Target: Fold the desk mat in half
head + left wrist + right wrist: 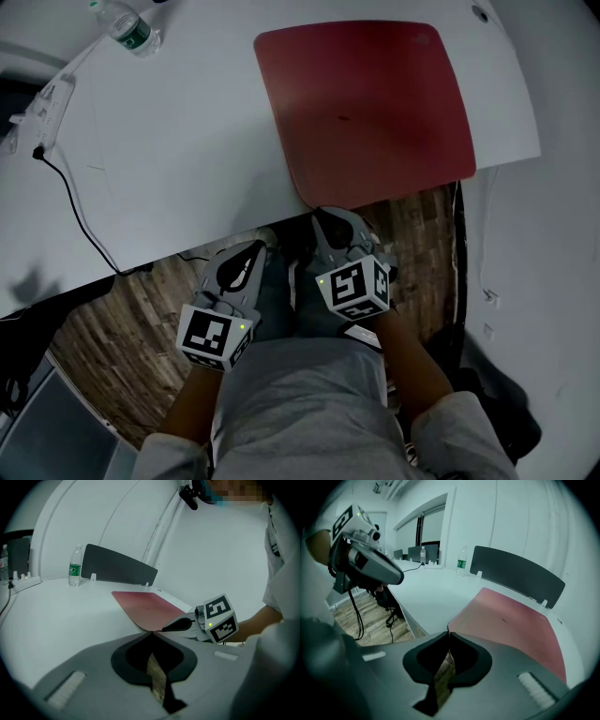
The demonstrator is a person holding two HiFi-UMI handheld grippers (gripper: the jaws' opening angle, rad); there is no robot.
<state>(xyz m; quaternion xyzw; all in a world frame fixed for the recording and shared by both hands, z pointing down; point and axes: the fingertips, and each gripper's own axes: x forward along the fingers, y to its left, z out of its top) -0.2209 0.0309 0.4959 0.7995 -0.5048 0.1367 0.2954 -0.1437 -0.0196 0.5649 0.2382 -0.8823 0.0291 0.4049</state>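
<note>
A red desk mat (375, 103) lies flat on the white desk (187, 141), and its near edge reaches the desk's front edge. My right gripper (323, 214) is at the mat's near-left corner, its jaws closed on that corner's edge (454, 620). In the right gripper view its tips (448, 633) meet just where the mat begins. My left gripper (255, 251) hangs to the left, below the desk edge and over the floor, shut with nothing in it. From the left gripper view the mat (147, 606) lies ahead, and the right gripper (166, 628) touches its corner.
A water bottle (127, 28) stands at the desk's far left, near a power strip (42, 103) with a black cable trailing over the front edge. A dark divider panel (117, 564) rises behind the mat. An office chair (389, 606) stands on the wooden floor (122, 347).
</note>
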